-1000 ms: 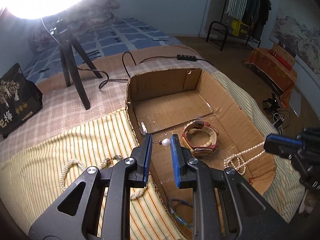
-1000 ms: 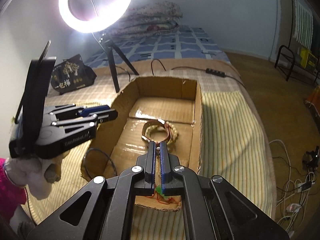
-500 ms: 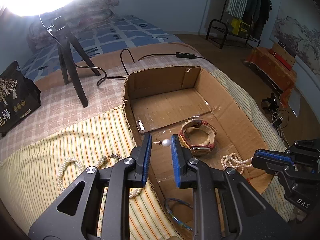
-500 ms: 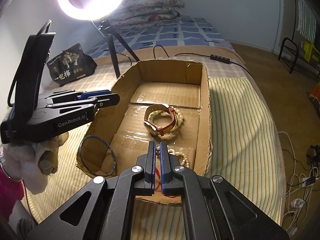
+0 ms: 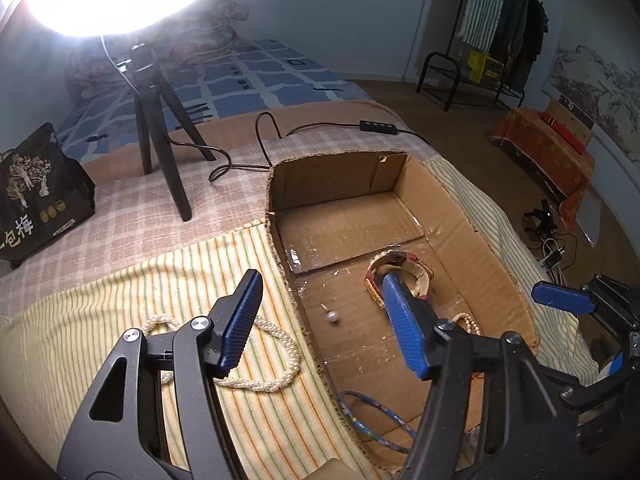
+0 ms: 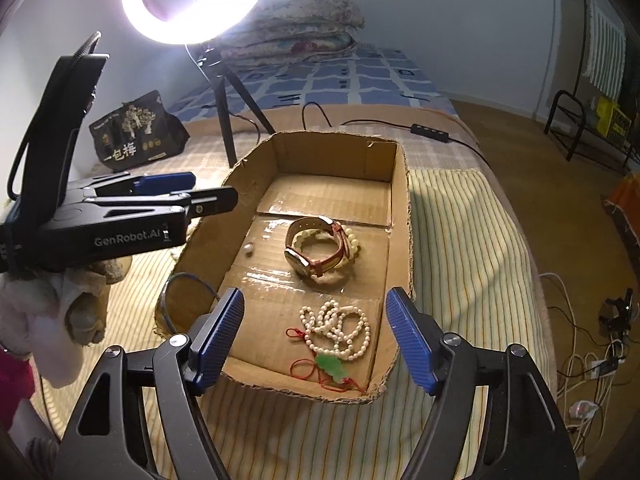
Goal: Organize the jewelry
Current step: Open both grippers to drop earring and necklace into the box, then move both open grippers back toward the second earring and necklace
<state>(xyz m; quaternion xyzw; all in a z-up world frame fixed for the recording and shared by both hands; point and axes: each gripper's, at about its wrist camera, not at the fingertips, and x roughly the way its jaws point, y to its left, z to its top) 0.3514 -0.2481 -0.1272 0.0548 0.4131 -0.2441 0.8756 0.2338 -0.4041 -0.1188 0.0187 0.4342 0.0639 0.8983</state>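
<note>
Left hand-held gripper (image 5: pixel 320 316): jaws apart, just been opening, nothing between the pads. Below the gap, a pearl stud (image 5: pixel 332 316) lies on the floor of the box (image 5: pixel 404 176), near the left wall. In the right wrist view the same stud (image 6: pixel 249 248) sits close to that wall, left of the watch.

Right hand-held gripper (image 6: pixel 314 334): jaws apart, just been opening, pads clear of everything. Under the gap, a pearl necklace (image 6: pixel 340 330) lies bunched on the box (image 6: pixel 402 216) floor at the near end. A green pendant (image 6: pixel 331 367) on red cord lies just in front of it, by the near wall.

Watch (image 6: pixel 314 248) with a red-brown strap lies mid-box, curled on its side, a cream bead bracelet (image 6: pixel 352 246) touching it behind. A blue bangle (image 5: pixel 376 420) leans in the near left corner of the box.

Outside the box, on the striped cloth (image 5: pixel 100 300) left of it: a second pearl strand (image 5: pixel 264 360), looped, partly hidden behind the left gripper's finger.

Box stands on a bed. Behind it: ring light (image 6: pixel 196 0) on a black tripod (image 6: pixel 230 92), black bag (image 6: pixel 136 136), cable with inline switch (image 6: pixel 430 130).

In the right wrist view the left gripper (image 6: pixel 192 196) hovers over the box's left wall, carried by a gloved hand (image 6: pixel 76 300).
</note>
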